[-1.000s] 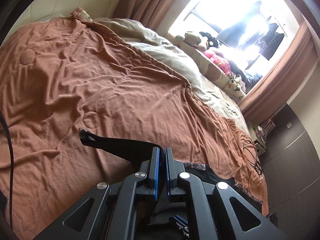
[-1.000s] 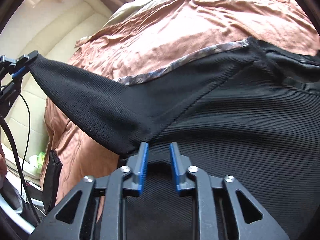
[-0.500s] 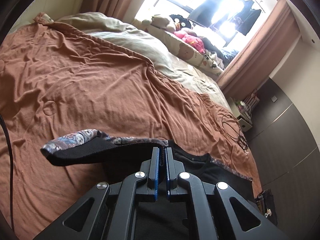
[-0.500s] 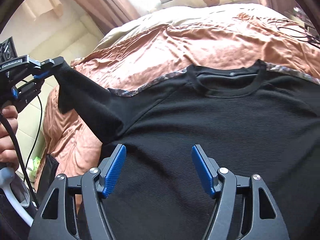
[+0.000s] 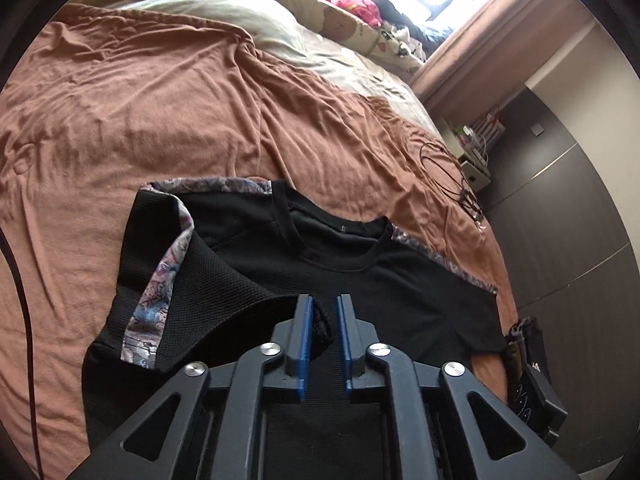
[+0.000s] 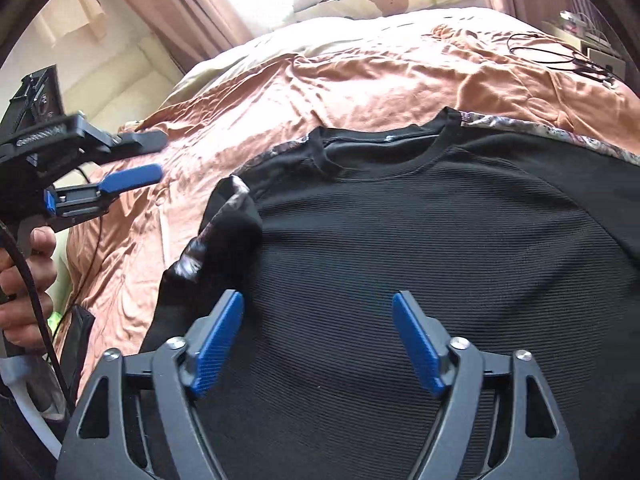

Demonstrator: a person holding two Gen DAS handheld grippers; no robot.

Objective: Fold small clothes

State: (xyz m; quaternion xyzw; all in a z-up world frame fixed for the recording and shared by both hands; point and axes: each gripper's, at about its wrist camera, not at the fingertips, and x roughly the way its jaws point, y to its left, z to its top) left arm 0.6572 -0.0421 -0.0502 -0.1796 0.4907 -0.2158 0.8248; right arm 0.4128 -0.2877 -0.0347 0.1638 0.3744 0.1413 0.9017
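Rust-brown blanket (image 5: 168, 92) covers the bed, and on it the black T-shirt (image 6: 420, 248) lies flat, neckline facing the window. Its left sleeve (image 5: 192, 276), trimmed in patterned tape, is folded inward over the chest. Right gripper (image 6: 318, 340) hovers above the shirt, jaws spread wide, holding nothing. Left gripper (image 5: 323, 320) has jaws slightly parted, released, with the sleeve edge lying between them.

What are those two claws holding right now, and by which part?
Nothing. The left gripper and right gripper are both open, and the black T-shirt lies free on the bedspread.
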